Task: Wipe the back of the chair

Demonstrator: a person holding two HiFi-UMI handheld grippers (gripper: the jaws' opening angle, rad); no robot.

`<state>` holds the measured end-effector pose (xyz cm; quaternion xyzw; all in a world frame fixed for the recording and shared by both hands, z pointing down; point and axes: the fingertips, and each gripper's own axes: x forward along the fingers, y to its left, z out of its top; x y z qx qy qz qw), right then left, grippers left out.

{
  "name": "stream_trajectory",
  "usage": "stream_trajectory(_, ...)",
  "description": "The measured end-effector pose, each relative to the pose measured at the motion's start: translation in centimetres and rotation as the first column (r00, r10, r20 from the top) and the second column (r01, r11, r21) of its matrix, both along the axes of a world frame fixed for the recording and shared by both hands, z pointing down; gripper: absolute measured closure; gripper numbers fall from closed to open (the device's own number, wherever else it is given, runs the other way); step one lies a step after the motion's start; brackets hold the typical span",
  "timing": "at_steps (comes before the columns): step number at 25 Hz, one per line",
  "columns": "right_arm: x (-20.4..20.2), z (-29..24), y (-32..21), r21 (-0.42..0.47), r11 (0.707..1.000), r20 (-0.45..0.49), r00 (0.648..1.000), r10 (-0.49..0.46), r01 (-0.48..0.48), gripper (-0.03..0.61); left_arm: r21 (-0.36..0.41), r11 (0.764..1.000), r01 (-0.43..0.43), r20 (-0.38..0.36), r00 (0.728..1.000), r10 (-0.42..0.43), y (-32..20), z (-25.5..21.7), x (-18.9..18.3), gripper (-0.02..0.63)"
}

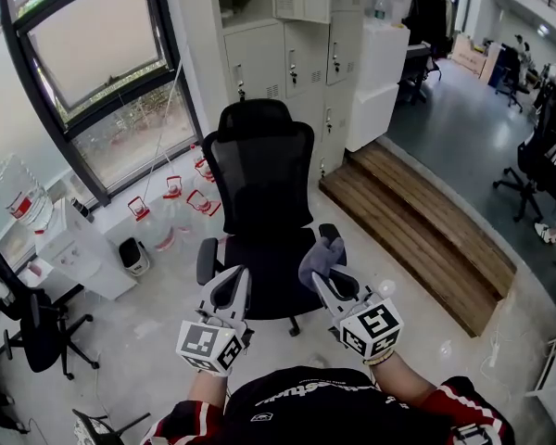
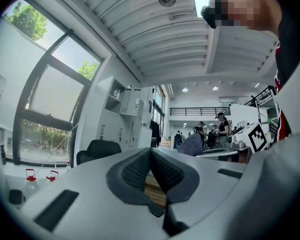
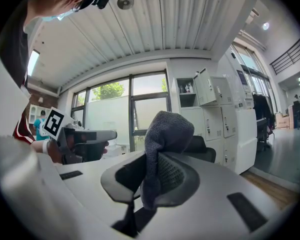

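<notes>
The black mesh-backed office chair (image 1: 259, 170) stands in front of me, its seat toward me. My right gripper (image 1: 326, 269) hovers over the seat's right front, shut on a grey cloth (image 1: 321, 255). In the right gripper view the grey cloth (image 3: 165, 131) bunches up between the jaws of the right gripper (image 3: 157, 171), with the chair's top (image 3: 204, 153) behind it. My left gripper (image 1: 230, 284) sits over the seat's left front, near the left armrest. Its pads (image 2: 140, 170) meet with nothing held in the left gripper view, where the chair's headrest (image 2: 97, 149) shows beyond.
White lockers (image 1: 292, 44) stand behind the chair. A wooden step (image 1: 417, 225) runs to the right. Water jugs (image 1: 181, 202) and a white dispenser (image 1: 79, 244) sit by the window at left. Other black chairs (image 1: 28, 327) stand at far left and far right.
</notes>
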<state>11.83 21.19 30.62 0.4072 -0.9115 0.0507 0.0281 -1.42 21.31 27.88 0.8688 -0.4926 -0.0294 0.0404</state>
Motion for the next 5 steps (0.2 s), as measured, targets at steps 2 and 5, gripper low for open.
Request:
stream_trajectory(2, -0.07, -0.19, 0.05, 0.002, 1.0, 0.001, 1.0, -0.001, 0.001, 0.515, 0.002, 1.0, -0.003, 0.001, 1.0, 0.003, 0.03, -0.18, 0.03, 0.589)
stream_trajectory(5, -0.22, -0.44, 0.12, 0.006, 1.0, -0.003, 1.0, -0.004, 0.004, 0.515, 0.005, 1.0, -0.004, -0.001, 1.0, 0.004, 0.1, -0.46, 0.04, 0.59)
